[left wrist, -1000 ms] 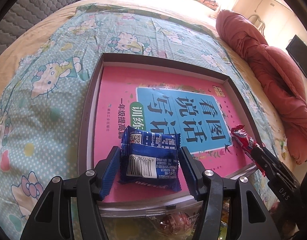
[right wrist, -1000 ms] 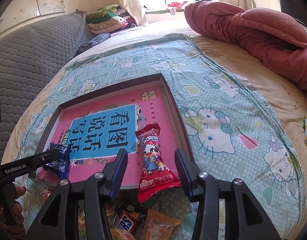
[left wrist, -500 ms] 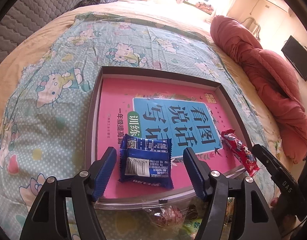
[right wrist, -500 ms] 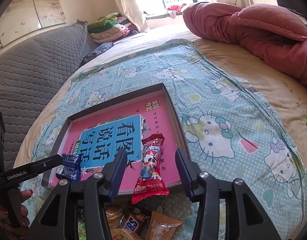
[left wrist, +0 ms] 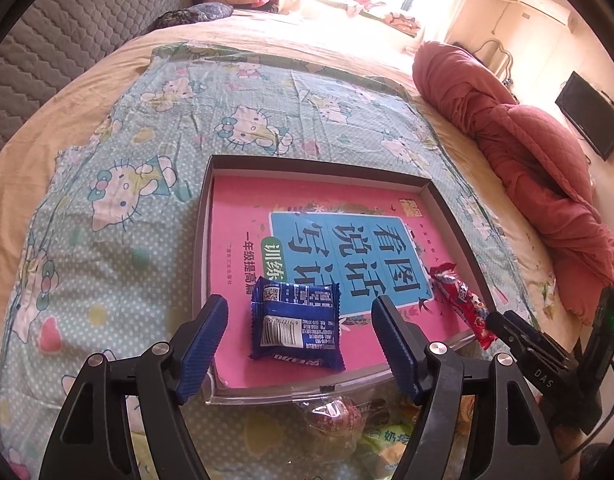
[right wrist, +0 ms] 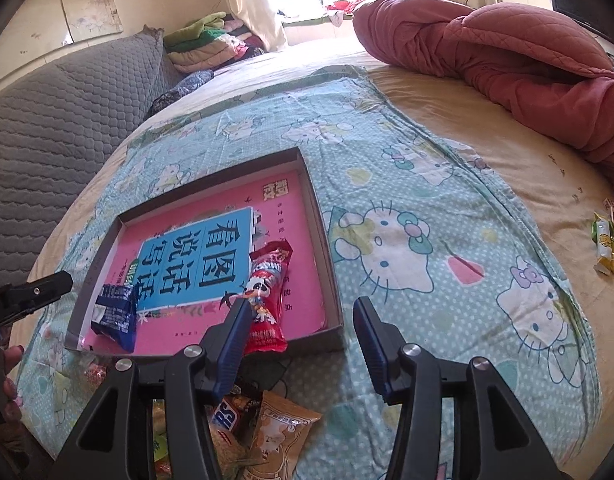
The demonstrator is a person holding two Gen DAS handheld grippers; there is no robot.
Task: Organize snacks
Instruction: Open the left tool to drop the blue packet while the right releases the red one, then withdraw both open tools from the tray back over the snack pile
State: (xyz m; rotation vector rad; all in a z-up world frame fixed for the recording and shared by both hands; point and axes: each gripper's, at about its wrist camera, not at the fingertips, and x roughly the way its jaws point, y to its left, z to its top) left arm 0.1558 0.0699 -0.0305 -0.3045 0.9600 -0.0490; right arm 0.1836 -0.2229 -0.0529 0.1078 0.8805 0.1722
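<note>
We see left tool (left wrist: 299,320) jaws apart, just been opening, blue packet (left wrist: 297,330) lying free between them | packet on pink book (left wrist: 307,216) in tray (left wrist: 201,240) on bed | red packet (right wrist: 267,300) at tray's right | right tool (right wrist: 301,324) jaws apart, empty.

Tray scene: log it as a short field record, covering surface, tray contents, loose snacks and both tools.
surface: bed with cartoon-cat sheet
tray: shallow box, pink book cover inside
blue packet: flat in tray, between left tool's open jaws, untouched
red packet: near tray's right side, end over the near rim
loose snacks: pile in front of tray
left tool: open, jaws just widened
right tool: open, empty
</note>
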